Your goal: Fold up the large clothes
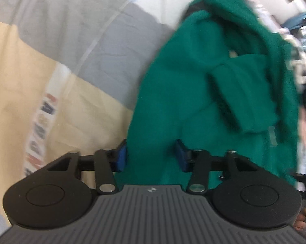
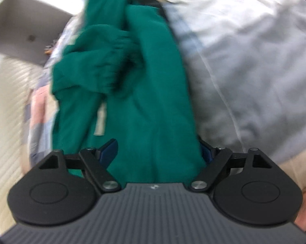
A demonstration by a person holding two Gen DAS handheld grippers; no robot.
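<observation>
A large green garment (image 1: 203,93) lies bunched on a bed, a ribbed cuff folded across its middle. My left gripper (image 1: 150,156) is open, its blue pads either side of the garment's near edge, with cloth lying between them. In the right wrist view the same green garment (image 2: 148,93) runs up from my right gripper (image 2: 159,152), which is open wide with the cloth between its blue pads. A gathered cuff (image 2: 110,65) sits on the left part. Both views are motion-blurred.
The bed cover (image 1: 75,46) has grey, cream and pale blue blocks, with a patterned strip at the left. In the right wrist view a pale grey quilt (image 2: 244,61) lies right of the garment. A white box-like surface (image 2: 24,26) and a ribbed pale surface are at the left.
</observation>
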